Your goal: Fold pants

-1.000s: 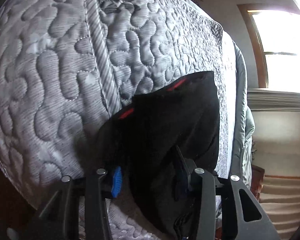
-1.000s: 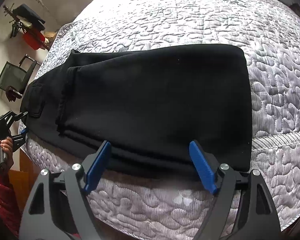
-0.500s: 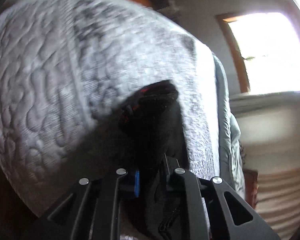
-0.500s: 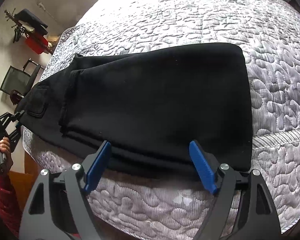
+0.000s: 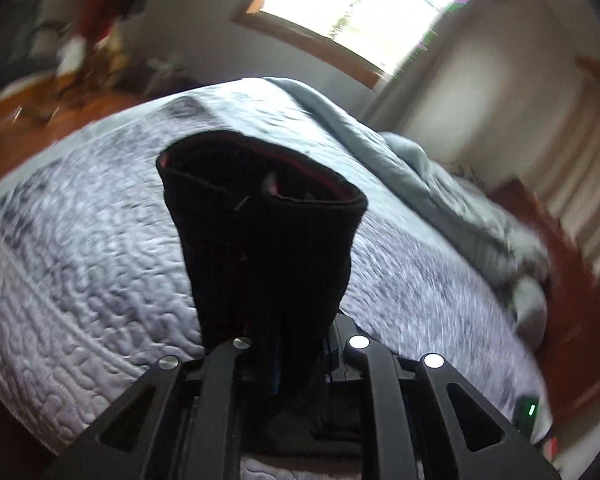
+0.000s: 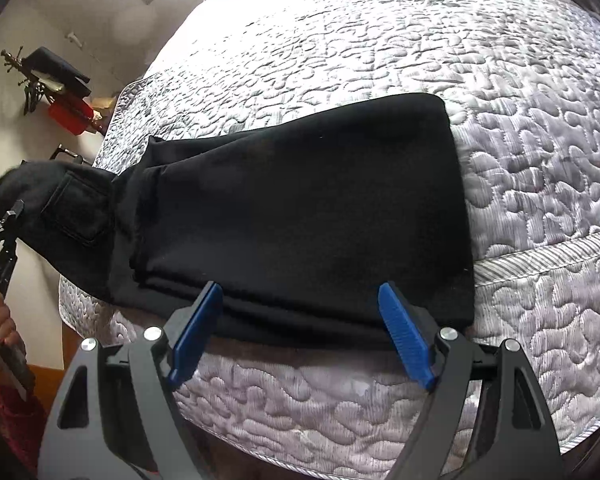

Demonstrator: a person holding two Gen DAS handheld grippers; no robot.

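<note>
The waist end of the black pants is being lifted off the bed, pinched in the left tool; ahead of the spread, empty right tool, the folded legs are lying flat, suggesting a fold-over is being started.

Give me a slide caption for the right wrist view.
Open right gripper hovers at black pants on quilted bedspread.

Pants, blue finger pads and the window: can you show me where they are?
pants (image 6: 300,208): right wrist view, flat middle of the black cloth.
blue finger pads (image 6: 404,336): right wrist view, the right-side pad.
window (image 5: 360,4): left wrist view, bright pane.
</note>
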